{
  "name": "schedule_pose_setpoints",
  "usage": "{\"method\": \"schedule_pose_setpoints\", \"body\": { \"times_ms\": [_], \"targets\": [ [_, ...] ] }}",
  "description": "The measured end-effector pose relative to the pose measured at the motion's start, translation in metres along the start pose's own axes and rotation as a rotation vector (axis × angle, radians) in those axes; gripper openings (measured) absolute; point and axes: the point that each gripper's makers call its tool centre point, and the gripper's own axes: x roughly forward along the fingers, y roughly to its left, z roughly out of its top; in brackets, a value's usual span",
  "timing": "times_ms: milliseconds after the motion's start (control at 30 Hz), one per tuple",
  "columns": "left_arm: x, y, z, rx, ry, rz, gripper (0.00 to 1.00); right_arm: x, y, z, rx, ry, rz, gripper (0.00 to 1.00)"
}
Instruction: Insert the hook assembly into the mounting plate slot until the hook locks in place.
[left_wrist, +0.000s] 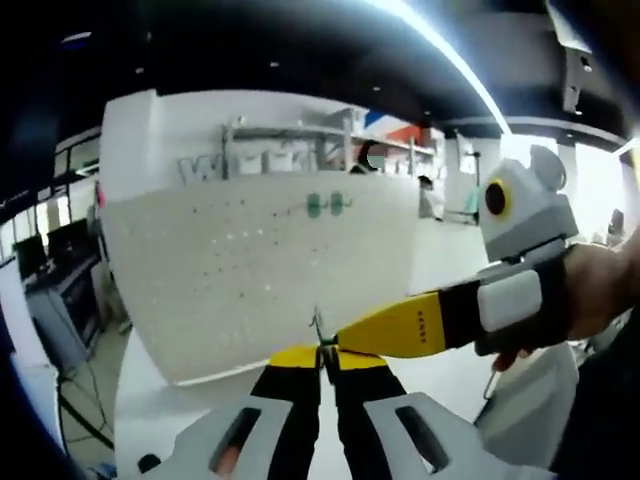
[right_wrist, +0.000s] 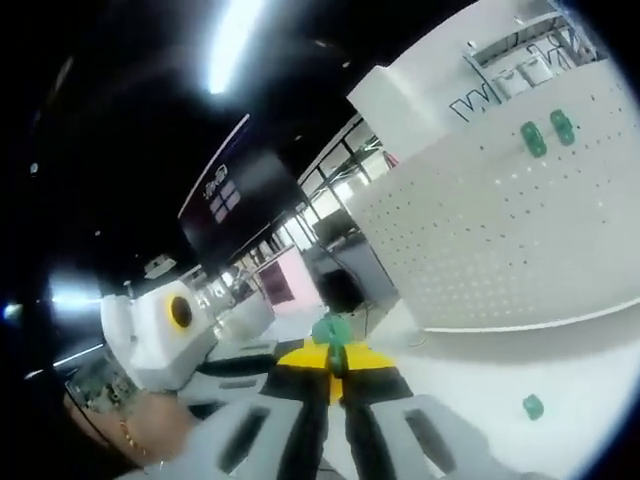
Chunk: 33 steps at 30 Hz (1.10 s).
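In the left gripper view, our left gripper has its jaws drawn together on a thin metal hook, whose tip pokes up just above the yellow jaw ends. The right gripper reaches in from the right, its yellow tip touching ours at the hook; a hand holds it. Beyond stands the white pegboard (upright on the white table), well apart from the hook, with two green pieces already mounted near its top.

In the right gripper view, our right gripper has its jaws closed on a small green piece. The pegboard rises to the right, tilted in this view, the two green pieces high on it. Another green piece lies loose on the table. The left gripper comes in at lower left, held by a hand.
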Motion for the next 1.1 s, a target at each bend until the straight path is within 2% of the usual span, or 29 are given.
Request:
{"method": "schedule_pose_setpoints", "body": {
  "times_ms": [100,167,267,400,500,633,933,1100],
  "targets": [
    [-0.001,0.000,-0.003,-0.018,0.001,-0.013,0.05,-0.001,-0.002,-0.002,0.006,0.003,0.000,0.00],
    [-0.001,-0.003,-0.009,-0.062,0.020,-0.036,0.10,-0.001,-0.003,-0.003,0.005,0.007,-0.001,0.00],
    [-0.002,-0.003,-0.011,-0.085,0.017,-0.046,0.30,-0.002,-0.002,-0.002,-0.021,0.011,0.004,0.00],
    [-0.004,-0.002,-0.014,-0.108,0.003,-0.049,0.44,-0.002,-0.003,0.002,-0.050,0.012,0.006,0.00],
    [-0.005,-0.003,-0.019,-0.140,0.015,-0.059,0.56,-0.003,-0.007,0.004,-0.051,0.018,0.003,0.00],
    [-0.009,-0.004,-0.017,-0.117,0.000,-0.067,0.62,-0.004,-0.012,0.004,-0.066,0.019,-0.003,0.00],
    [-0.010,-0.005,-0.016,-0.136,-0.011,-0.079,0.75,-0.007,-0.025,0.003,-0.073,0.021,-0.027,0.00],
    [-0.010,-0.010,-0.014,-0.138,-0.026,-0.087,0.83,-0.007,-0.032,0.007,-0.114,0.014,-0.044,0.00]
  ]
}}
